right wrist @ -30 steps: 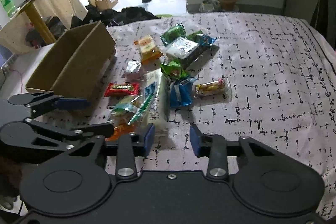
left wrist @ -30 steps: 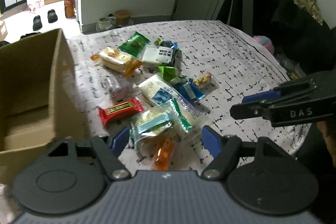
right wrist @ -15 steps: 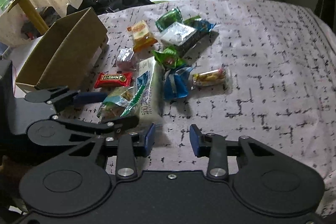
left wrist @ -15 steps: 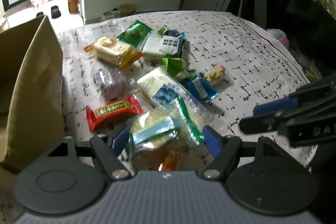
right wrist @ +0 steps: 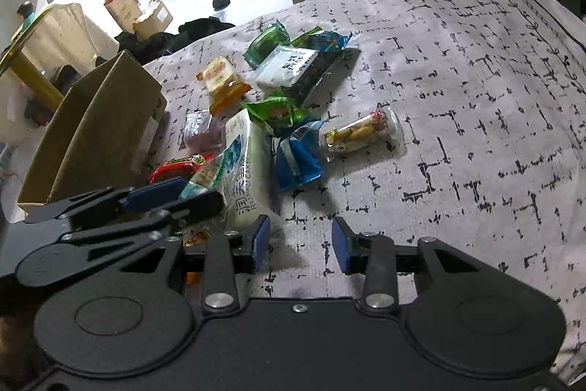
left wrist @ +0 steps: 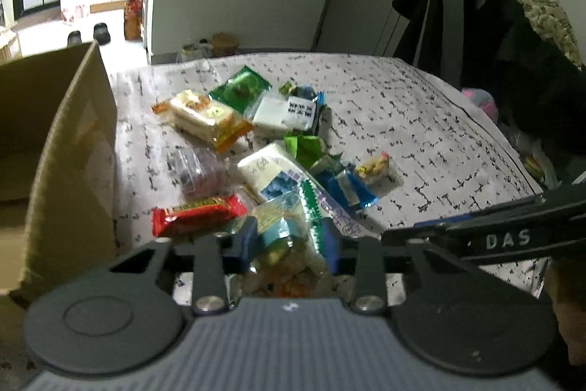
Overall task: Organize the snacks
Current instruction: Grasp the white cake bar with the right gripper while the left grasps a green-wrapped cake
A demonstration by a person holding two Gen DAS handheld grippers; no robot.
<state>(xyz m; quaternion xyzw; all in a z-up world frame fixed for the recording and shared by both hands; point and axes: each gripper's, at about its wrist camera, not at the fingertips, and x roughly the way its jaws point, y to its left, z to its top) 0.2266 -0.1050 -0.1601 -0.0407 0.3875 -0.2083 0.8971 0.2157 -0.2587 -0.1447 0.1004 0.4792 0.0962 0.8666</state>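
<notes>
The left gripper is closing its jaws on a clear packet with a light blue band; the blue pads already press its two sides, where a second ago they stood wide around it. The packet lies at the near end of the pile of snacks, on the patterned cloth. The right gripper hangs over bare cloth just beside the pile, its fingers a little apart, with nothing between them. It sits lower and closer to the cloth than before.

Next to the held packet lie a red bar and a long white cake packet with the words "RUFU CAKE" and Chinese characters. Farther out are a blue bag, a green bag, and a clear packet of small biscuits lying a little apart from the others. At the far end are an orange and yellow cake packet and a white and black packet whose writing is too small to read.

The cardboard box stands at the left edge of the cloth, touching no snack. I can see nothing inside it. The right gripper's side carries the letters "DAS".
</notes>
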